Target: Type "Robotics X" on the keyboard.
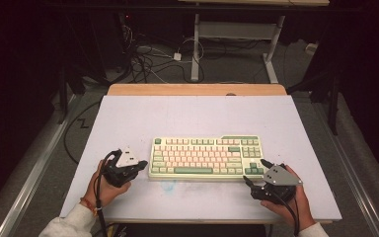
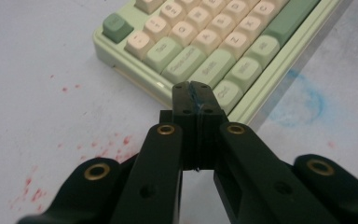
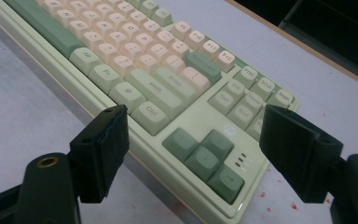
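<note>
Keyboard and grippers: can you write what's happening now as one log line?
left gripper: shut, empty, at keyboard left end | right gripper: open, jaws either side of the arrow-key corner, not gripping | keyboard: flat on table

Green-and-cream keyboard (image 1: 205,157), black claws

My left gripper (image 2: 196,91) is matt black plastic with small brass-coloured rings set into its arms. My right gripper (image 3: 193,140) has the same dull black plastic, its pads slightly rough. The keyboard (image 1: 206,157) looks like smooth plastic, its pale green case faintly glossy, its keycaps matt. The table (image 1: 187,116) has a matt, smudged top and a wooden far edge.
</note>
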